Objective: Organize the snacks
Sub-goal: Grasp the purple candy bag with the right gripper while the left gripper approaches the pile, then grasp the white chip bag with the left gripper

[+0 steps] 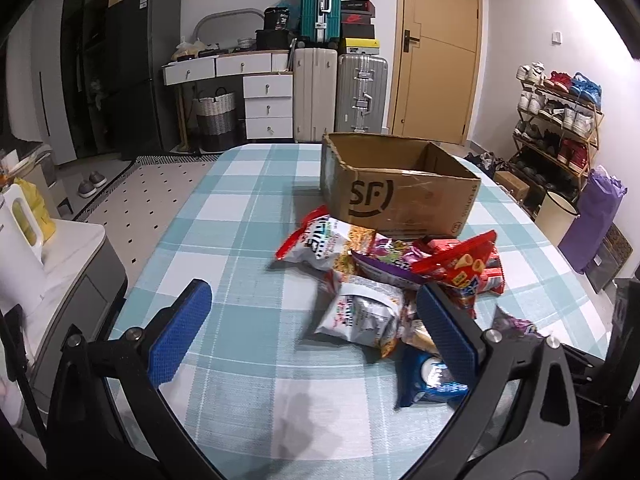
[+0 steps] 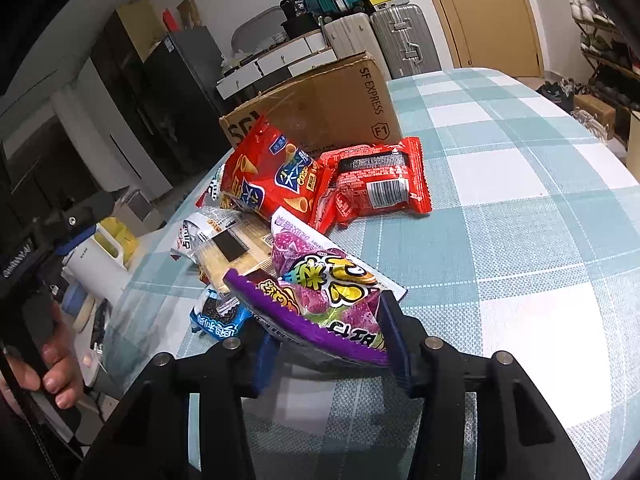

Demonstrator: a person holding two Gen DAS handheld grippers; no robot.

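Task barely begun. Cardboard box (image 1: 396,188) on checked table (image 1: 240,208) looks empty. Snack pile (image 1: 384,276) lies just before box. Right gripper (image 2: 332,340) clamped on purple snack bag (image 2: 320,300). Left gripper (image 1: 316,320) spread wide, empty, near pile.

We saw a table (image 1: 240,208) covered in a teal-and-white checked cloth. An open cardboard box (image 1: 400,196) stood on it toward the far side. Just in front of the box lay a loose heap of snack packets: a red cone-crisp bag (image 2: 268,176), a red packet (image 2: 380,184) beside it, a silver-white packet (image 1: 360,312), and a blue cookie packet (image 1: 428,376) at the near edge of the heap.
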